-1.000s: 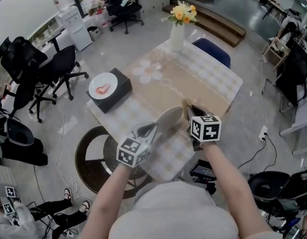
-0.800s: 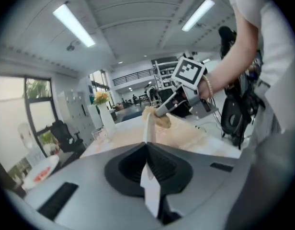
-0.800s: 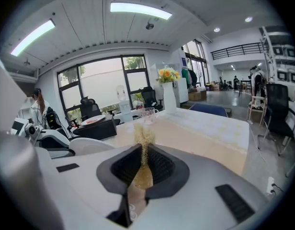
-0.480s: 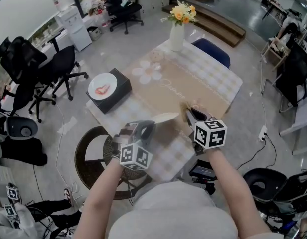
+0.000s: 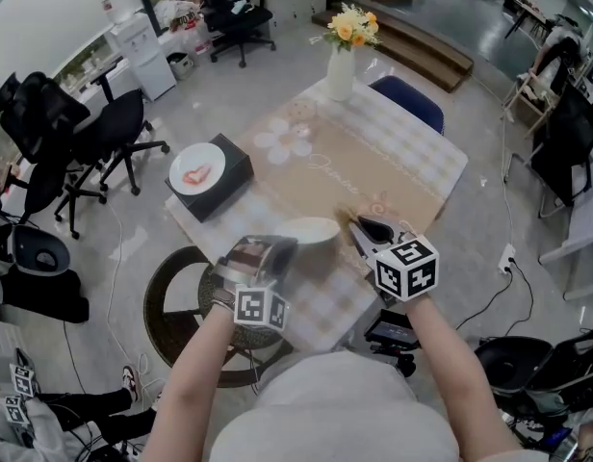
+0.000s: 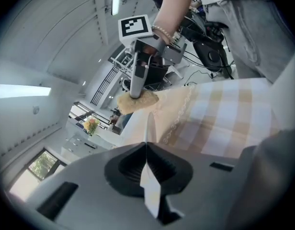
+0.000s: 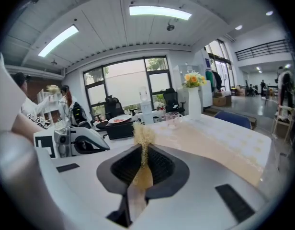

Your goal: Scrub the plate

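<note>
A white plate (image 5: 311, 229) hangs roughly level over the near part of the table (image 5: 393, 152), and my left gripper (image 5: 277, 245) is shut on its near-left rim. From the left gripper view the plate (image 6: 148, 176) shows only as a thin white edge clamped between the jaws. My right gripper (image 5: 359, 227) is just right of the plate, shut on a yellowish scrubber (image 7: 143, 137). The left gripper view shows that scrubber (image 6: 137, 102) hanging under the right gripper (image 6: 138, 80), close to the plate's far rim; I cannot tell whether they touch.
A second plate (image 5: 196, 172) with a red smear lies on a black box (image 5: 224, 176) at the table's left end. A glass cup (image 7: 172, 119) and a vase of flowers (image 5: 342, 61) stand further back. A blue chair (image 5: 412, 99) and black office chairs (image 5: 114, 128) ring the table.
The plate has swung from steeply tilted to nearly level and dropped closer to the table. My left gripper drew back toward me; the right gripper shifted slightly right.
</note>
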Demonstrator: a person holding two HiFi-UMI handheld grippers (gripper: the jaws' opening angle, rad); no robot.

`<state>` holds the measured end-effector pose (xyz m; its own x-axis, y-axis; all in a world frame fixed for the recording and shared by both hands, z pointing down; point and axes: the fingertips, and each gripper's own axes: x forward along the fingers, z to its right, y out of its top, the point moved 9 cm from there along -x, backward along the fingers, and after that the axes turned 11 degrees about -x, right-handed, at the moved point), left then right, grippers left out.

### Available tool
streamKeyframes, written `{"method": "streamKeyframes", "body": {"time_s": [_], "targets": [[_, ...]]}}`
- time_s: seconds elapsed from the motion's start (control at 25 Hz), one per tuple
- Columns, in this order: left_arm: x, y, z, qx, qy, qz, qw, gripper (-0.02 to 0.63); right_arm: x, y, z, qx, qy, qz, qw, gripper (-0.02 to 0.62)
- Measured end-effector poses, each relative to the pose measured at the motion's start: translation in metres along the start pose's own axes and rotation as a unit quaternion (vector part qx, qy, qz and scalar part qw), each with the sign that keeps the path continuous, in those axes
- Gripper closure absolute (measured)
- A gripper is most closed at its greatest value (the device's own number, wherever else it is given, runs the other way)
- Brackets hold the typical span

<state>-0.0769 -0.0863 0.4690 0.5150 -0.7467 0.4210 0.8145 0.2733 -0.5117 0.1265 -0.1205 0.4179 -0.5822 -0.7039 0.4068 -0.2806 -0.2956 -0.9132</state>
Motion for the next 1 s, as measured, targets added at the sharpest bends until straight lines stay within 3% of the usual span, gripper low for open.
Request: {"method": "streamKeyframes", "body": {"time_s": [0.16, 0.44, 0.72, 1.0], "targets": [[-0.003, 0.004, 0.001, 0.022, -0.009, -0.001, 0.9997, 0.590, 0.001, 0.014, -0.020, -0.094, 0.069, -0.016, 0.993, 0.554], [-0.006, 0.005, 0.011, 0.103, -0.021, 0.003, 0.9945, 0.589, 0.015, 0.017, -0.048, -0.205, 0.151, -0.090, 0.963, 0.554], [-0.007, 0.002, 0.016, 0.116, -0.029, 0.002, 0.9928, 0.589, 0.026, 0.008, -0.052, -0.217, 0.178, -0.120, 0.952, 0.554], [-0.006, -0.004, 0.024, 0.127, -0.041, -0.004, 0.9910, 0.589, 0.030, -0.002, -0.042, -0.232, 0.170, -0.157, 0.945, 0.554]]}}
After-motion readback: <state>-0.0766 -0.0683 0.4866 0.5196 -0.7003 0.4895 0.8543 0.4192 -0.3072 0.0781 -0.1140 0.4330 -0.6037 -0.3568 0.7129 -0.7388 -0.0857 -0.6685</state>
